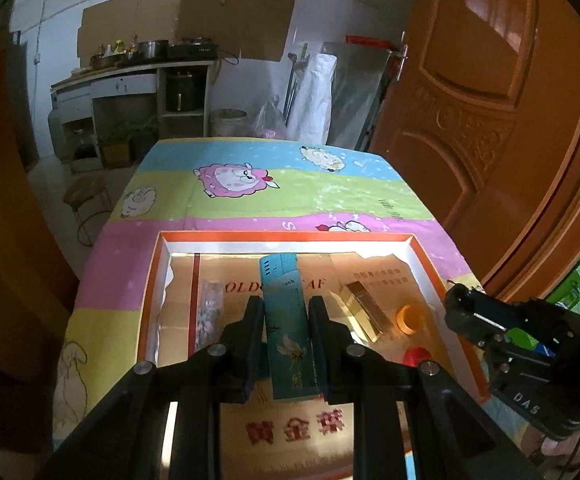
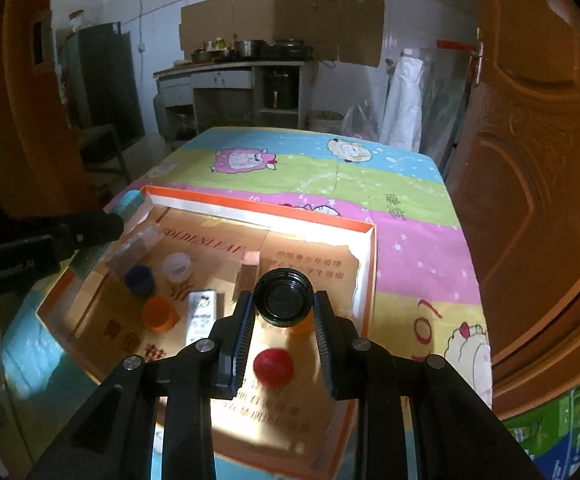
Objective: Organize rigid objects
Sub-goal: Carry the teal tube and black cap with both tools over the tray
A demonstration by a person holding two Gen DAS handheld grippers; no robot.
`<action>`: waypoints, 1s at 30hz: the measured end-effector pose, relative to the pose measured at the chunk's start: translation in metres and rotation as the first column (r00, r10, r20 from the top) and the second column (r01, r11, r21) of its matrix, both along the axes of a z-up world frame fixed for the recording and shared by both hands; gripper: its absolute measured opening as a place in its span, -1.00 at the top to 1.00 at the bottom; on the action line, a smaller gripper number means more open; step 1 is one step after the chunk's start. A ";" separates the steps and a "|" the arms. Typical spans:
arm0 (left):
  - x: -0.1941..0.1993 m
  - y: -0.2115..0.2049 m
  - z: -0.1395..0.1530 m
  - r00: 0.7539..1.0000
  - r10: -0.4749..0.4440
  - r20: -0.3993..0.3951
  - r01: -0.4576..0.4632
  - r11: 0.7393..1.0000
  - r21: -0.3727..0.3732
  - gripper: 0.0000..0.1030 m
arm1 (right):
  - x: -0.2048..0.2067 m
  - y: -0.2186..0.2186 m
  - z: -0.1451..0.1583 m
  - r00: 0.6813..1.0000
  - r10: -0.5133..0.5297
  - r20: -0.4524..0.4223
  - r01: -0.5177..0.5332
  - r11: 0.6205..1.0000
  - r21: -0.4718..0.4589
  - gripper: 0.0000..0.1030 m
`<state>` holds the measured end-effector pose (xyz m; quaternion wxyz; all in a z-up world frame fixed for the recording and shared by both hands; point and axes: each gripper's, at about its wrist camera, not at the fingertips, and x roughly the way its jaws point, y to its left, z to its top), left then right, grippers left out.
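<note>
left claw is gripping a teal lighter over the orange-rimmed tray; right claw is pinching a black bottle cap above the tray's right end, red cap lying below.

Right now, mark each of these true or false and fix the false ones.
1. The left gripper is clamped on a teal lighter. True.
2. The right gripper is empty. False: it is shut on a black cap.
3. A red cap lies in the orange-rimmed box. True.
4. The box sits on bare wood. False: it rests on a cartoon sheep cloth.
5. An orange cap lies inside the box. True.
</note>
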<state>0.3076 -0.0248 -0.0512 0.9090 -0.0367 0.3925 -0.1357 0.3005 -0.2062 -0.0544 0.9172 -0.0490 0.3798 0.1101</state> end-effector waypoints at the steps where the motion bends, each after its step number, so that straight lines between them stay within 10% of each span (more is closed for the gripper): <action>1: 0.004 0.001 -0.001 1.000 0.003 -0.007 -0.003 1.000 0.001 0.54 | 0.004 -0.002 0.000 1.000 0.001 -0.004 -0.001 1.000 0.002 0.42; 30: 0.083 -0.012 -0.034 0.988 -0.017 -0.154 0.026 0.998 0.060 0.54 | 0.103 -0.016 -0.025 0.988 0.053 -0.146 -0.046 0.998 0.051 0.42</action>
